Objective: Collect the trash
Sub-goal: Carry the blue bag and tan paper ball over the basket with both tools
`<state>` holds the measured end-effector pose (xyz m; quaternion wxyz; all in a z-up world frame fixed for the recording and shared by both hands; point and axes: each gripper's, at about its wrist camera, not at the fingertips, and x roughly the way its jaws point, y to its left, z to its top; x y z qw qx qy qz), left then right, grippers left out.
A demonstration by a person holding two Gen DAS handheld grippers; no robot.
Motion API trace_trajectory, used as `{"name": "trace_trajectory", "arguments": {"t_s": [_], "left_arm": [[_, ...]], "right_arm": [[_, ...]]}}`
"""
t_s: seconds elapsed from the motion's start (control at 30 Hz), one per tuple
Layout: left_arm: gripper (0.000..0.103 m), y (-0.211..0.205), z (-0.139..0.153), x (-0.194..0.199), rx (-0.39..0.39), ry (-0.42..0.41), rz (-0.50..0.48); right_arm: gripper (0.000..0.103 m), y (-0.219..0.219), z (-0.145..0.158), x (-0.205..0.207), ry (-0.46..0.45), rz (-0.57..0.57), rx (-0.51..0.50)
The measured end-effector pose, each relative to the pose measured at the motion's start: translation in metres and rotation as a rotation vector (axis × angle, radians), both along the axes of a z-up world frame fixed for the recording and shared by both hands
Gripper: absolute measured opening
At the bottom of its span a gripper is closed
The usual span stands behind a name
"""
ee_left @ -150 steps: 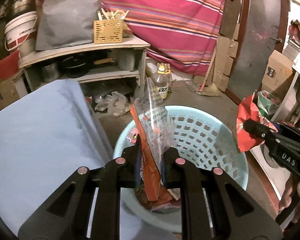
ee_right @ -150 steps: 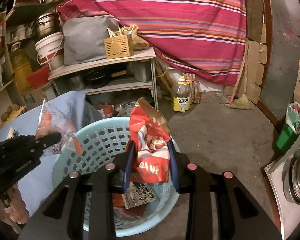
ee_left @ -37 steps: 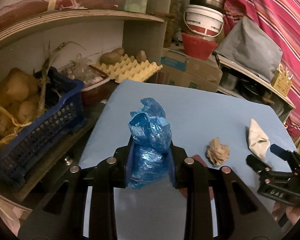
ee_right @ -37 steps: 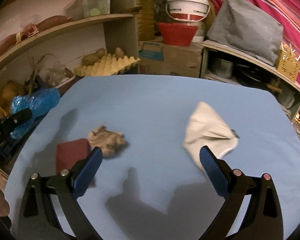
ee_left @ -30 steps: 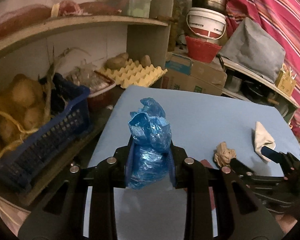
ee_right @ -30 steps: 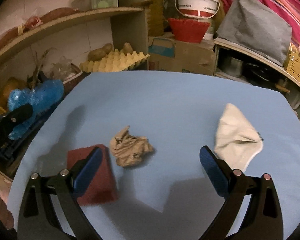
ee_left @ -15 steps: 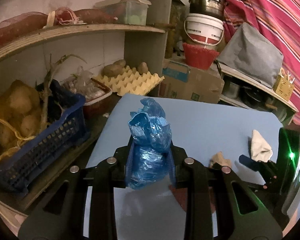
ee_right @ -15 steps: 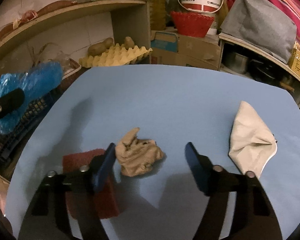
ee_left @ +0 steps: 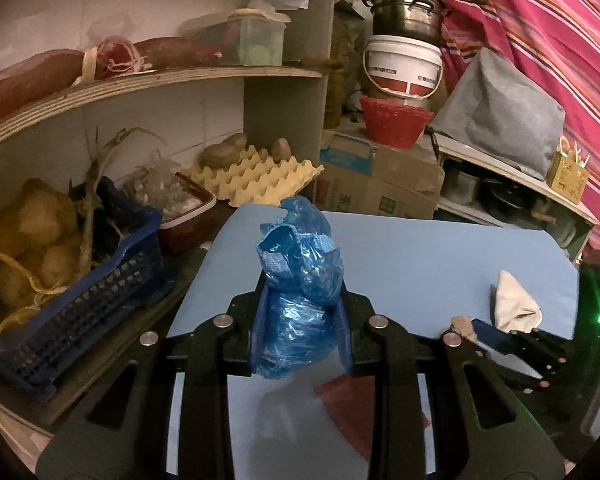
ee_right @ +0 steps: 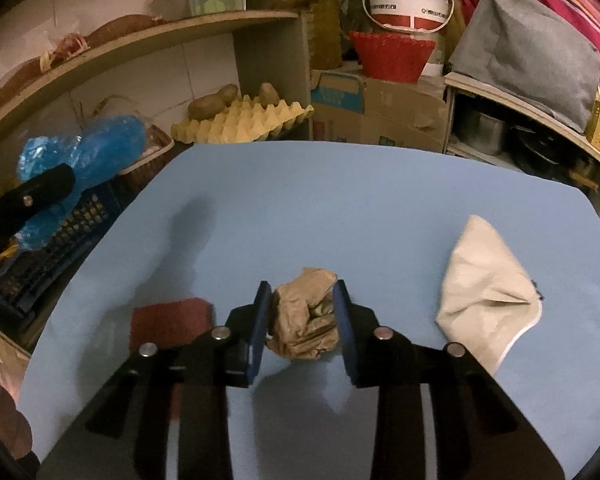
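Left gripper (ee_left: pixel 300 328): fingers pinch a crumpled blue plastic bag (ee_left: pixel 297 292), held above the light-blue counter (ee_right: pixel 340 200). Right gripper (ee_right: pixel 302 320): fingers close against a crumpled brown paper wad (ee_right: pixel 306 316) on the counter, between a dark-red pad (ee_right: pixel 167 322) and a cream cloth (ee_right: pixel 486 292).

The left gripper (ee_left: pixel 300 320) is raised above the table's left side, its two fingers pressed against a crumpled blue plastic bag (ee_left: pixel 297 292). The right gripper (ee_right: pixel 302 312) sits low over the table, its fingers squeezed onto a crumpled brown paper wad (ee_right: pixel 306 314).
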<state>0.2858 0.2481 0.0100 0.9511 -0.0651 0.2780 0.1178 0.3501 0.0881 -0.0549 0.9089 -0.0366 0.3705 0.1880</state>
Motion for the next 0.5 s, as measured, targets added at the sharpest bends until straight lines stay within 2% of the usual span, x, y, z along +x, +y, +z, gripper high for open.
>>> {"name": "trace_trajectory", "arguments": {"t_s": [0.27, 0.5], "left_arm": [[0.027, -0.026, 0.004, -0.001, 0.031, 0.003, -0.031], [0.027, -0.07, 0.004, -0.001, 0.033, 0.013, -0.087]], "right_arm": [[0.03, -0.041, 0.016, -0.009, -0.015, -0.021, 0.034], [0.03, -0.116, 0.046, -0.03, -0.057, -0.088, 0.053]]}}
